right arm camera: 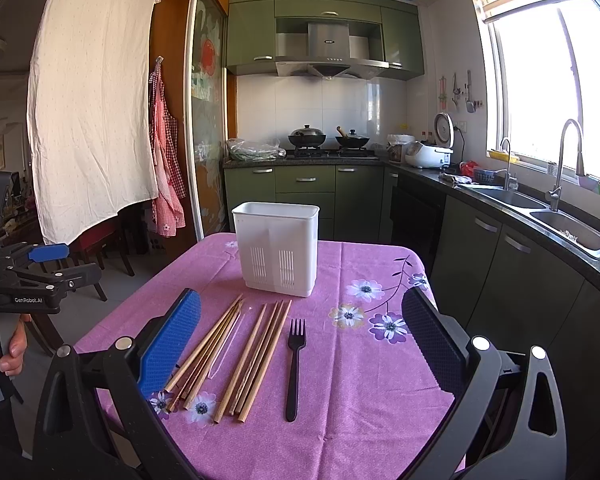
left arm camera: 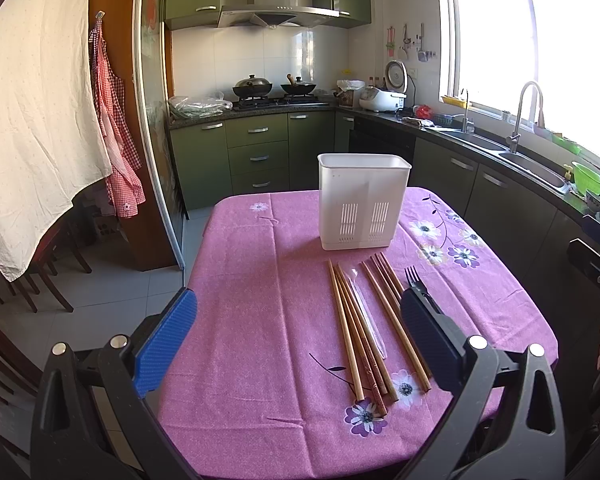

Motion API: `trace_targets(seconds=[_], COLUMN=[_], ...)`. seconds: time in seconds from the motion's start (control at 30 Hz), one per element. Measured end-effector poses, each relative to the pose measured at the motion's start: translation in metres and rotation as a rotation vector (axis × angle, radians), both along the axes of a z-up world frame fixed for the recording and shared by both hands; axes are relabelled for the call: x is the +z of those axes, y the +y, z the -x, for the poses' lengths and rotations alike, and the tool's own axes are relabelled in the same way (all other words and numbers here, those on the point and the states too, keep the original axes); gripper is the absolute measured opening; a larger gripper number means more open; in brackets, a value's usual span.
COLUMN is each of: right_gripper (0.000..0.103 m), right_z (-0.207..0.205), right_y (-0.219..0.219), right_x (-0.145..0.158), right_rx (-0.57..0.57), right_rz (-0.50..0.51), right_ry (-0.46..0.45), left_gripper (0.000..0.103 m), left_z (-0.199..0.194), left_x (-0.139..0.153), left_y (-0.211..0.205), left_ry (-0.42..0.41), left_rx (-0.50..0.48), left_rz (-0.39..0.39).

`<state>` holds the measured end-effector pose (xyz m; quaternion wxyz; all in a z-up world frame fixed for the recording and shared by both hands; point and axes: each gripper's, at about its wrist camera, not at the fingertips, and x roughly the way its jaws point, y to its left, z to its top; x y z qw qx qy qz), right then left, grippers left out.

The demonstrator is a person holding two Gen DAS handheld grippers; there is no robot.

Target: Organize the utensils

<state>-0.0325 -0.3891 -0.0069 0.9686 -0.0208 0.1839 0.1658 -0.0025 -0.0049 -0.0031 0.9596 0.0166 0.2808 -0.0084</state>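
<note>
On the table: a pink flowered cloth covered it, and every utensil lay flat on top, none yet in the holder.
Holder: a white plastic caddy stood upright at the far end, slotted vents low on its front, nothing seen sticking out of it.
Chopsticks: two loose bundles of wooden chopsticks lay side by side in front of the caddy, tips toward it, some touching or crossing.
Clear piece: a thin see-through stick or sleeve lay between the bundles; what it was could not be told.
Fork: a black plastic fork lay just right of the chopsticks, tines toward the caddy.
Left claw: the left gripper hung above the near edge, jaws spread wide, holding nothing.
Right claw: the right gripper hovered over the utensils, jaws equally wide apart and empty.
Handling: the chopsticks looked light, stiff and smooth, likely to roll or slip; pinching one near mid-length seemed safest. The fork looked light and slightly bendy; its flat handle offered the best hold.
Writing: "GenRobot.AI" was printed on the left gripper's body as seen from the right wrist view; the range hood carried a small logo too blurred to read.
</note>
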Motion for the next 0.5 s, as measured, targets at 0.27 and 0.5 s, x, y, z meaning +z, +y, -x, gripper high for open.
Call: trace_targets(seconds=[0.27,0.5], right_gripper=[0.099,0.099], right_z=[0.0,0.0019], right_y=[0.0007,0.001], right_x=[-0.0025,0.0006], right_rx=[0.0,0.002], right_rz=[0.001,-0.001], right_ry=[0.002,0.003], left_gripper=[0.097,0.097], left_z=[0.0012,0.0003], left_x=[-0.0039,-0.0045], left_y=[-0.003,-0.0036], left_ry=[0.001,0.003], left_rx=[-0.002,0.0], left_rz=[0.0,-0.001])
